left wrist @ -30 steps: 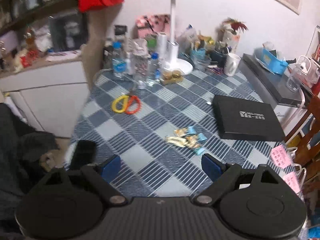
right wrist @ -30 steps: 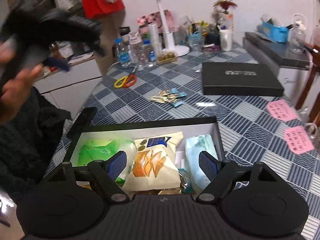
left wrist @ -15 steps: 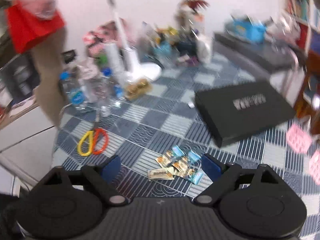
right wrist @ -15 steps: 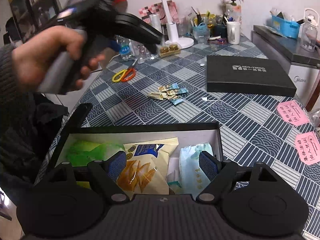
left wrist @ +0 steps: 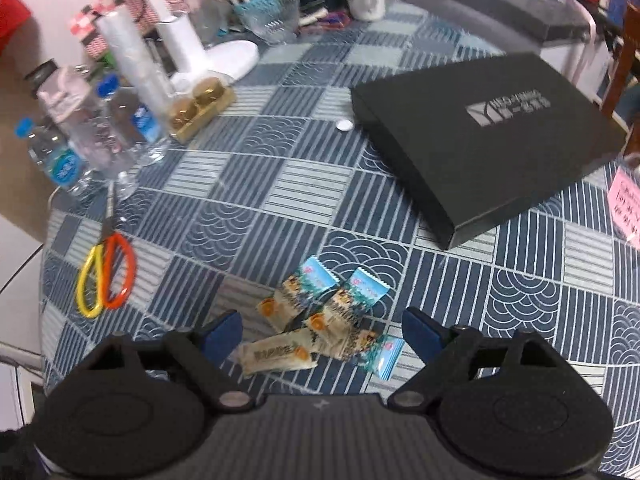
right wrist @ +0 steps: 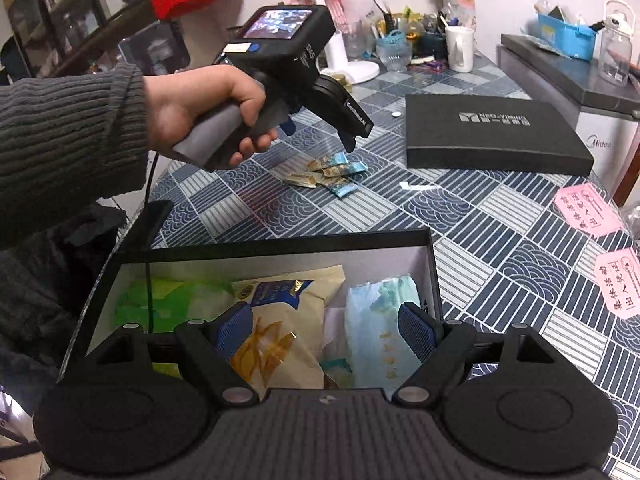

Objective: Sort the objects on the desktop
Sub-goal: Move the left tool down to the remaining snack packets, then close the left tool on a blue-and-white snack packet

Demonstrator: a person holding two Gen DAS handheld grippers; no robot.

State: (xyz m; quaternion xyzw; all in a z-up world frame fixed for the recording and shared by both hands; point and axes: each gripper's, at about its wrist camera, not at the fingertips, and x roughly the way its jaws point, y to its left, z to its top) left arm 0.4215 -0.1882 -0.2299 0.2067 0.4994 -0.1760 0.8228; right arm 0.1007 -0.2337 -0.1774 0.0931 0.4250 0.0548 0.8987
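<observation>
The black lid (left wrist: pixel 486 136) carries a silver logo whose letters look like "NEO-YIMING", and the white appliance (right wrist: pixel 600 136) past it reads "Midea". The left gripper (left wrist: pixel 322 334), held in a pistol grip by the left hand (right wrist: pixel 208 108), tilts down with fingers spread wide over the sweets (left wrist: pixel 320 320), which lie between and just ahead of its tips; half a second ago they lay farther ahead. The right gripper (right wrist: pixel 325 326), fingers also spread and empty, hovers over the open box (right wrist: pixel 280 240) of snack packets.
</observation>
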